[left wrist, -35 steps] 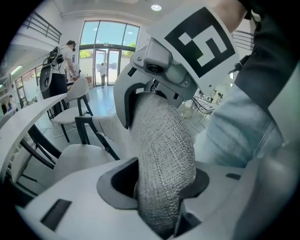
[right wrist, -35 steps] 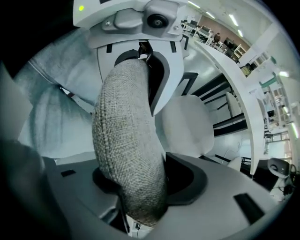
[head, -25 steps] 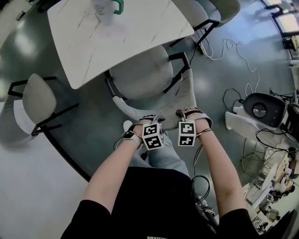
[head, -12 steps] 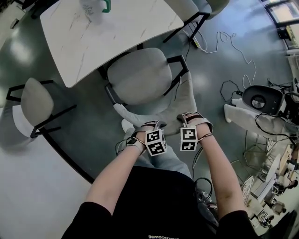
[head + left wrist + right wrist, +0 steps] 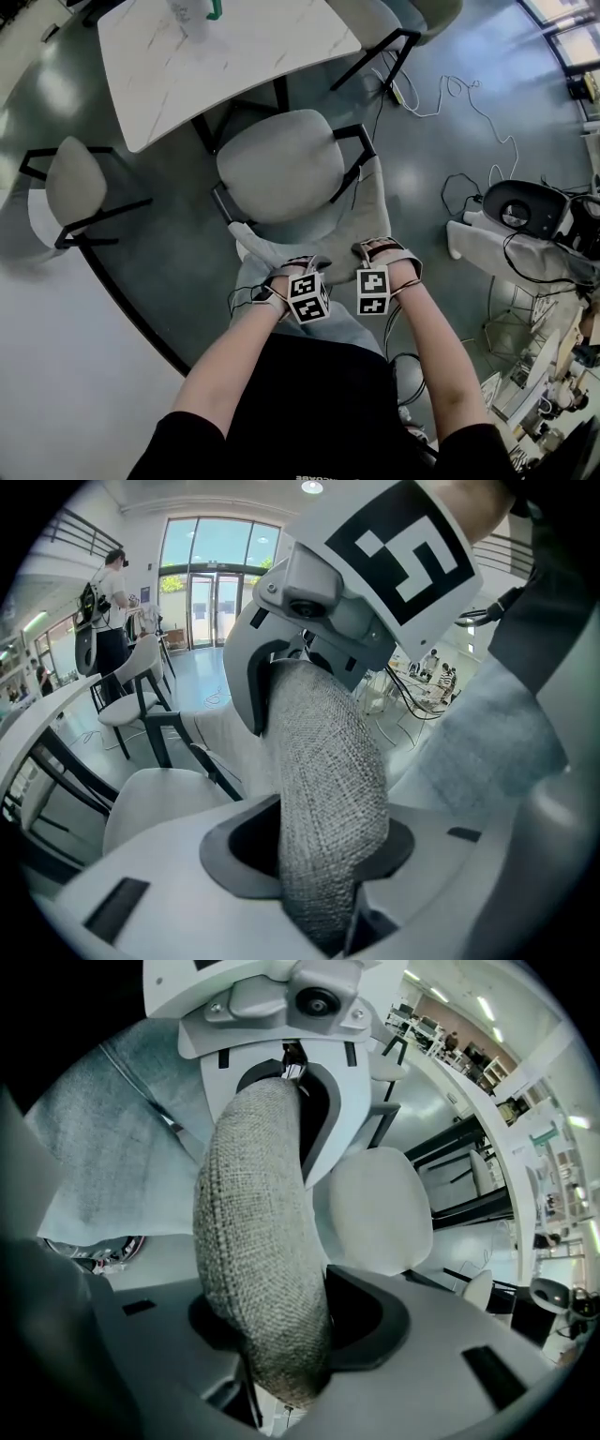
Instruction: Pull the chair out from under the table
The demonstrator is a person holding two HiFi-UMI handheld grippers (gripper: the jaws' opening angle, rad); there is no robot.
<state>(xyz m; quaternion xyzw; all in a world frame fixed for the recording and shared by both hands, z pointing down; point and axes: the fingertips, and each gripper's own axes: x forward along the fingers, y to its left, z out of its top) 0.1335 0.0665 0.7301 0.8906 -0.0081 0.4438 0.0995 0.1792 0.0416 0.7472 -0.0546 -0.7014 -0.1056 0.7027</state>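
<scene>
A glossy grey floor (image 5: pixel 169 262) is seen around a white tabletop (image 5: pixel 216 56) at the upper left. The chair (image 5: pixel 281 164) stands mid-frame, just below the tabletop's edge. Its backrest (image 5: pixel 323 230) is clamped in the jaws of the left gripper (image 5: pixel 296 264) and the right gripper (image 5: pixel 375 249).

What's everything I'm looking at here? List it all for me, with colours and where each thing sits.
table: one, white marbled, upper left
middle chair: one, light grey, black frame, beside the table
other chairs: two, grey, one at left, one at top right
cup: one, green handle, table's far edge
cables: several, white and black, floor at right
round device: one, black and white, right
arms: two, bare, black sleeves, bottom
left tongs: white, clamped on the middle chair's backrest
right tongs: white, clamped on the same backrest
</scene>
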